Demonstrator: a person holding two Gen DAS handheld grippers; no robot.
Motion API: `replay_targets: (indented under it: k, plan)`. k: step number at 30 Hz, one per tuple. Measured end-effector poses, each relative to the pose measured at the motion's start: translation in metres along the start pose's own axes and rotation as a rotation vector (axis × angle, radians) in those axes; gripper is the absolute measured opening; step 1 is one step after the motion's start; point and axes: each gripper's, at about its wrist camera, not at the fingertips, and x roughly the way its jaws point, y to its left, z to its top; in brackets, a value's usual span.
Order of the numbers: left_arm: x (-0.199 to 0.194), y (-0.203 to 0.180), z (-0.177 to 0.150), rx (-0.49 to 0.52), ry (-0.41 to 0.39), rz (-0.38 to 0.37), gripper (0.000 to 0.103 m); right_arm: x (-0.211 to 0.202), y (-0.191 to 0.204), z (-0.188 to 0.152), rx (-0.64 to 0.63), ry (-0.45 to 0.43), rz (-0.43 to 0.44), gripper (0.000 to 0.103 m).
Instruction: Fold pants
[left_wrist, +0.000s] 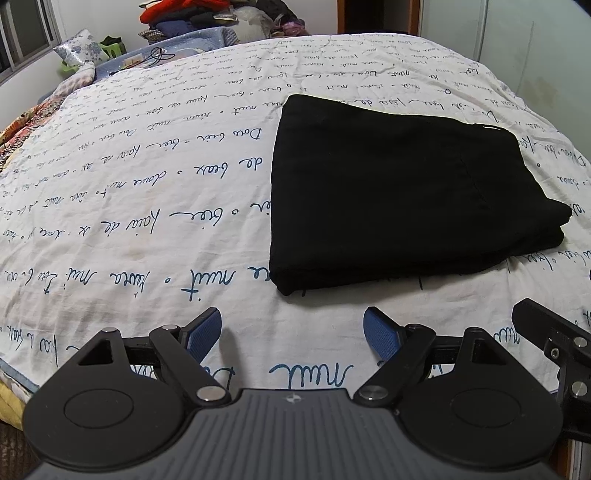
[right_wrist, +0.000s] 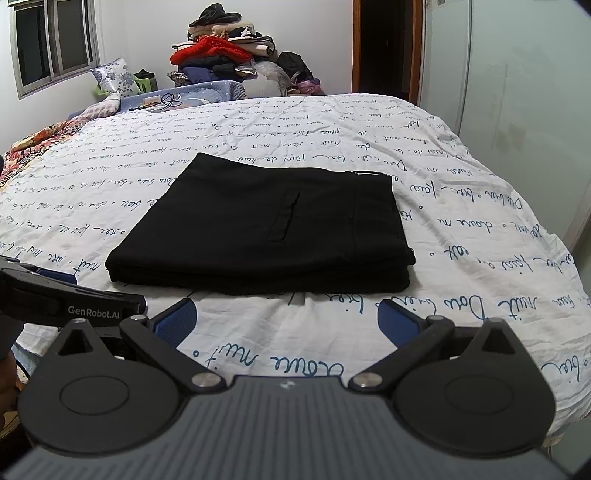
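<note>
Your pants (right_wrist: 258, 225) are already a tidy black rectangle, stacked in several layers near the front edge of the bed (right_wrist: 461, 229) — judging by that, the folding looks done. That's probably why you've got both tools parked just short of the bundle: left tool (left_wrist: 291, 334) and right tool (right_wrist: 286, 319) both spread wide, nothing between the blue pads. Count: one pair of pants, two tools, one clothes pile (right_wrist: 229, 51) at the back — untouched
</note>
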Motion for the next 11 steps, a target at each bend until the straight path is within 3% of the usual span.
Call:
replay_targets:
  k: [6,11]
  plan:
    - [0.002,0.002,0.000,0.007,-0.003,-0.001,0.084,0.001,-0.003,0.000,0.008,0.001,0.004,0.103]
    - [-0.008,0.016,0.005,-0.008,-0.054,0.035,0.084,-0.001,-0.006,0.003,0.014,-0.036,0.003,0.103]
